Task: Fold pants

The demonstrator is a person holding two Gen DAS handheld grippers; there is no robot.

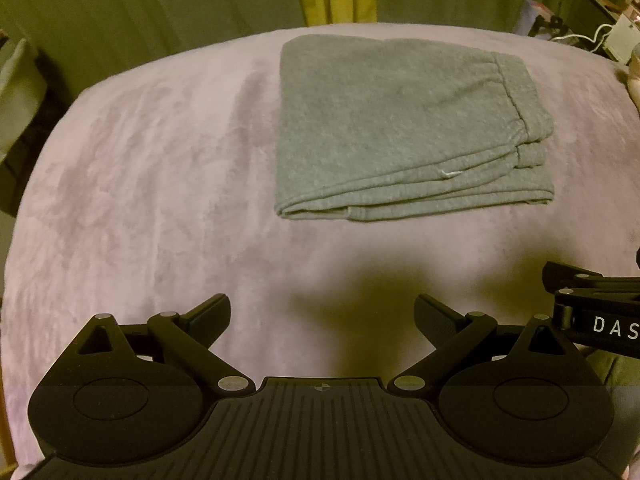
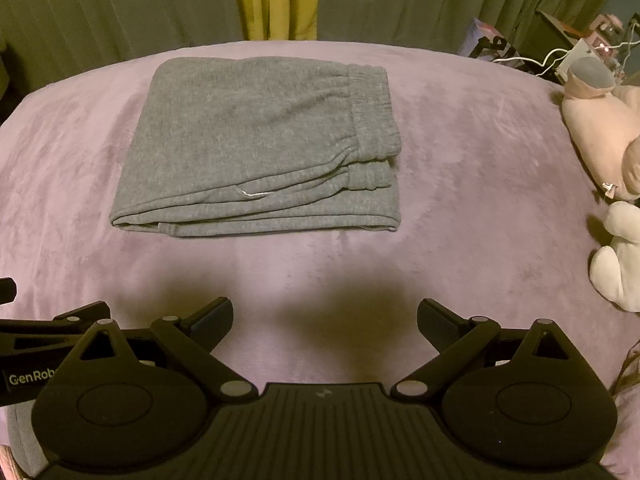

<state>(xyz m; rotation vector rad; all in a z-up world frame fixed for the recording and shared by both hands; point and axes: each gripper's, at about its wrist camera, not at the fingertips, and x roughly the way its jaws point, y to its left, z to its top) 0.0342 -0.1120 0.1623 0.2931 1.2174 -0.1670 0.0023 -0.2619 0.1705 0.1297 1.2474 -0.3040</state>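
1. Nearest the left wrist camera, the left gripper (image 1: pixel 323 316) has its two black fingers spread wide, with nothing between them but bare blanket.
2. The right gripper (image 2: pixel 325 318) looks the same from its own camera: fingers far apart, holding nothing, above the shadowed near part of the bed.
3. Each tool shows at the edge of the other's view, so the two sit side by side, close together, both well short of the garment.
4. The pants (image 2: pixel 260 148) are grey sweatpants, already folded into a flat, roughly rectangular stack of several layers, lying on the lilac blanket (image 2: pixel 460 200) toward the far side of the bed.
5. Their elastic waistband (image 2: pixel 370 108) lies along the stack's right edge, and a short pale thread (image 2: pixel 256 193) shows on a near layer.
6. Plush toys (image 2: pixel 608 128) in pink and white rest at the bed's right edge, well apart from the pants.
7. Green curtains (image 2: pixel 120 12) hang behind the bed, with a yellow strip between them.
8. No container shows clearly; the clutter at far right, with white cables, is too small to make out.
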